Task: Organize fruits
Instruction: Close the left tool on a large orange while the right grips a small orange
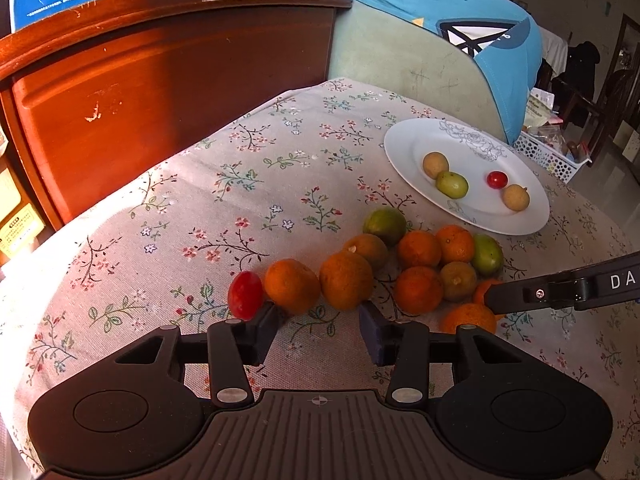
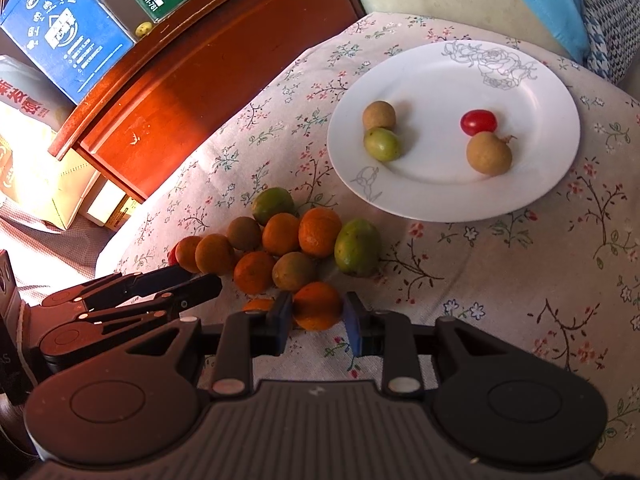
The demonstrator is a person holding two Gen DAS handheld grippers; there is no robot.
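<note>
The right tongs (image 2: 316, 314) clench an orange (image 2: 318, 306) at the pile's near edge on the bench (image 2: 500, 280), left tongs (image 1: 322, 320) released and empty; next, probably carry it to the plate (image 2: 440, 188).

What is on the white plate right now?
White plate holds two brown longans, one green fruit and one red tomato. Nothing appears hidden; the tomato touches the nearer longan.

Right tool (image 2: 318, 314) clamped on an orange (image 2: 318, 305) at the near edge of the fruit pile, white plate (image 2: 432, 200) beyond, left tool (image 2: 200, 280) alongside.
</note>
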